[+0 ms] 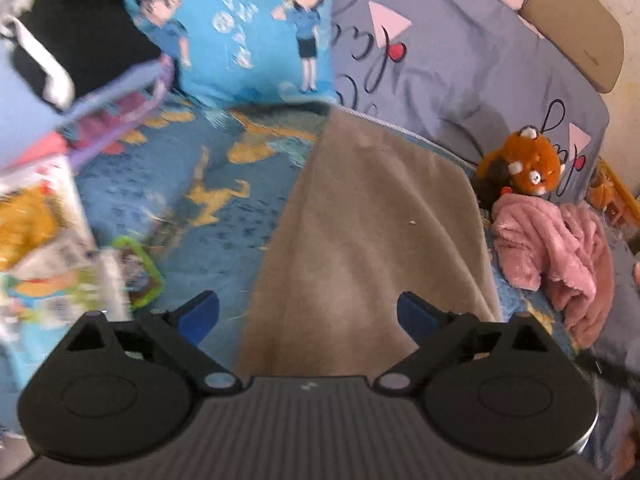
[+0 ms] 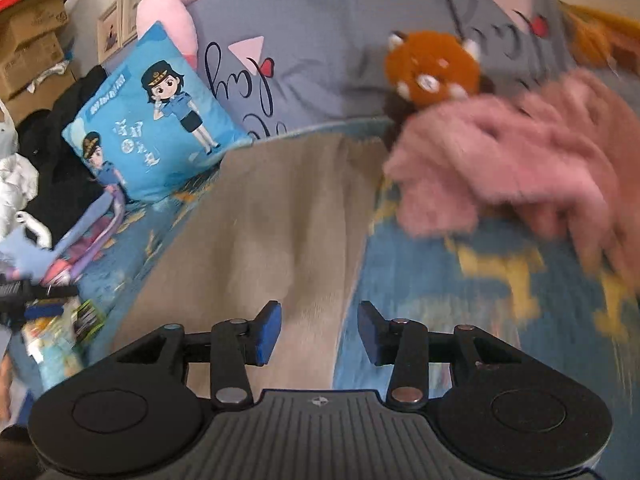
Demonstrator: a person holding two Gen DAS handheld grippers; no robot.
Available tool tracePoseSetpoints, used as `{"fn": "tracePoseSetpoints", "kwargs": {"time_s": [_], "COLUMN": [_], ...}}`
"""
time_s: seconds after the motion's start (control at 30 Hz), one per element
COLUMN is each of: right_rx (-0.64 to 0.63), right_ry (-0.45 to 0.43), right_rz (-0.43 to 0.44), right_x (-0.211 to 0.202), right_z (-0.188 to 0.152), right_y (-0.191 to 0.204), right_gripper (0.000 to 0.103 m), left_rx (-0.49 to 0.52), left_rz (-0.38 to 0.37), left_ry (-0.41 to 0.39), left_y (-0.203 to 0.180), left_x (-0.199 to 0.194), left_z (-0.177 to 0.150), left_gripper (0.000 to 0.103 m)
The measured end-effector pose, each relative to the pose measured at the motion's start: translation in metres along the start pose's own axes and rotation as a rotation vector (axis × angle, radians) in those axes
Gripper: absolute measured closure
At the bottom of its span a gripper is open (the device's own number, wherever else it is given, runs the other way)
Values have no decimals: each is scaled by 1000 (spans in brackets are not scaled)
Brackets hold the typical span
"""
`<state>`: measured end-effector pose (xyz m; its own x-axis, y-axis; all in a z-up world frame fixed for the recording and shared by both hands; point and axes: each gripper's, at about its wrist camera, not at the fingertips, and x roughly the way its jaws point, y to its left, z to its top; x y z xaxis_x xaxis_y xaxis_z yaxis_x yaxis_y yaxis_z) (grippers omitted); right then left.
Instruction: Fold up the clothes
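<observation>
A beige garment point(image 1: 372, 220) lies flat and folded lengthwise on the blue patterned bed cover point(image 1: 192, 184); it also shows in the right wrist view point(image 2: 264, 224). My left gripper point(image 1: 308, 314) is wide open and empty above the garment's near end. My right gripper point(image 2: 319, 330) is open and empty above the garment's near right edge. A crumpled pink fluffy garment point(image 1: 556, 248) lies to the right of the beige one and is blurred in the right wrist view point(image 2: 508, 160).
A blue cartoon cushion point(image 1: 240, 32) point(image 2: 156, 120), a grey-blue quilt point(image 1: 460, 64) and an orange plush toy point(image 1: 528, 160) point(image 2: 434, 68) lie at the back. Black clothes point(image 2: 60, 140) and toys point(image 1: 44, 248) sit left. Cardboard boxes point(image 2: 32, 40) stand far left.
</observation>
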<state>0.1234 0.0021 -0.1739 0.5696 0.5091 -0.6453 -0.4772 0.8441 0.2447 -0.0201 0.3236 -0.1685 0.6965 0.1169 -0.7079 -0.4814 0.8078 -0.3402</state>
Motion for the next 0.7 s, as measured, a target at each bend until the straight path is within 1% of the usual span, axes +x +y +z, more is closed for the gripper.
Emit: {"fn": "tracePoseSetpoints", "kwargs": {"time_s": [0.1, 0.17, 0.23, 0.3, 0.37, 0.4, 0.47, 0.5, 0.57, 0.63, 0.67, 0.7], "right_rx": [23, 97, 176, 216, 238, 251, 287, 307, 340, 390, 420, 444], "right_ry": [-16, -12, -9, -6, -2, 4, 32, 46, 56, 59, 63, 66], "right_rz": [53, 102, 109, 90, 60, 54, 73, 82, 68, 80, 89, 91], "right_x": [49, 84, 119, 153, 186, 201, 229, 242, 261, 274, 280, 285], "right_z": [49, 82, 112, 135, 156, 164, 171, 173, 174, 172, 171, 171], "right_y": [-13, -28, -42, -51, -59, -62, -66, -67, -69, -70, -71, -70], "right_gripper": [62, 62, 62, 63, 72, 73, 77, 77, 77, 77, 78, 83], "left_rx": [0, 16, 36, 52, 61, 66, 80, 90, 120, 174, 197, 204], "left_rz": [-82, -143, -197, -244, -258, -259, -255, -253, -251, -233, -226, -225], "left_ry": [35, 61, 81, 94, 91, 88, 82, 78, 64, 60, 60, 59], "left_y": [-7, -12, -17, -20, -24, -25, -25, -25, -28, -35, -37, -38], "left_x": [35, 59, 83, 106, 124, 132, 144, 149, 152, 153, 153, 153], "left_z": [1, 1, 3, 5, 5, 5, 3, 1, -4, -6, -6, -7], "left_gripper": [5, 5, 5, 4, 4, 4, 3, 2, 1, 0, 0, 0]}}
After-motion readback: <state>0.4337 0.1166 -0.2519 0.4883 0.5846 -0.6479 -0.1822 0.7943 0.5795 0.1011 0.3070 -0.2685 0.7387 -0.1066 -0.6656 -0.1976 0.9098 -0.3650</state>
